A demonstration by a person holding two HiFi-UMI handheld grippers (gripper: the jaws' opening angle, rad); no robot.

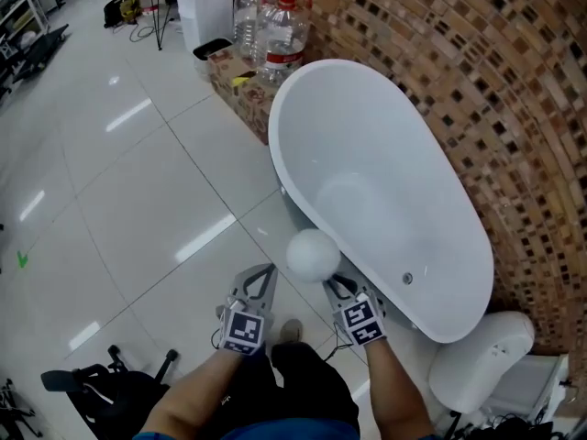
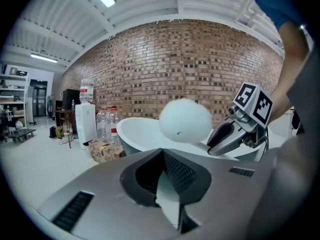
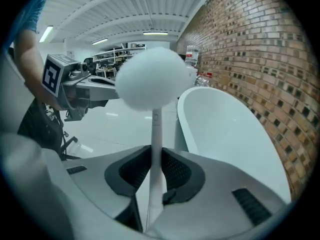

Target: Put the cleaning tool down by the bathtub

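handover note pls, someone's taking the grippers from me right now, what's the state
Right gripper: shut on the thin handle of the cleaning tool; its round white head sticks out ahead of the jaws.
Left gripper: tips look together, nothing held, beside the right one.
Bathtub: just ahead and to the right; the tool's head is by its near rim, above the tiled floor.
Done: tool brought to the tub.
Left: lower it onto the floor beside the tub, then open the right jaws.
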